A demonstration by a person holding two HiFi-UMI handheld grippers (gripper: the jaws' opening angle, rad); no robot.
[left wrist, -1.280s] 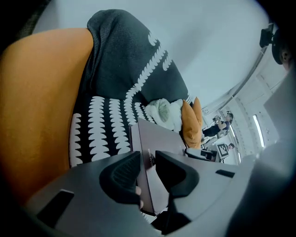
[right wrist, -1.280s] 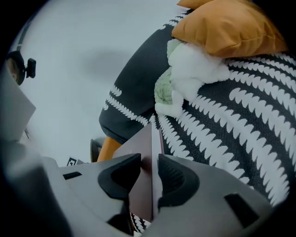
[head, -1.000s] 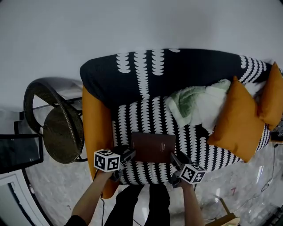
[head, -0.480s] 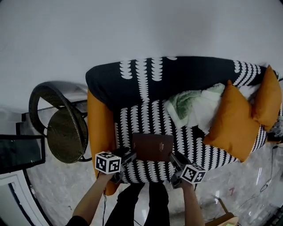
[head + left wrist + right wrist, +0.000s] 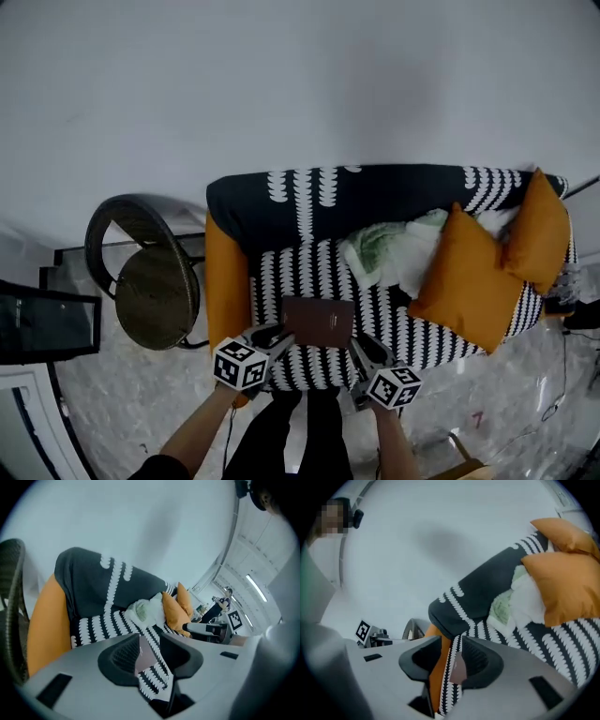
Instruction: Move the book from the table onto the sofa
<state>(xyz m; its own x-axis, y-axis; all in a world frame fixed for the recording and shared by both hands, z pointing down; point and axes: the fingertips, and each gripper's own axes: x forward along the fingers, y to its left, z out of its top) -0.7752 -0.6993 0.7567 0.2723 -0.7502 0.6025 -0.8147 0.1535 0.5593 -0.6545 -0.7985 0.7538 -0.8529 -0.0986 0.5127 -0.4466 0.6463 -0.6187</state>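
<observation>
While book (image 5: 319,322) lies flat on striped sofa (image 5: 281,281) seat, left gripper (image 5: 277,335) and right gripper (image 5: 360,350) hover near its front corners, jaws apart, just narrowing, gripping nothing.

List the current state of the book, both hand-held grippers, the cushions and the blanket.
book: closed, lying flat on the sofa seat, not gripped.
left hand-held gripper: open, jaws just been closing, nothing between them.
right hand-held gripper: open, jaws just been closing, nothing between them.
orange cushions: propped on the sofa, beside the blanket.
blanket: crumpled on the seat.
</observation>
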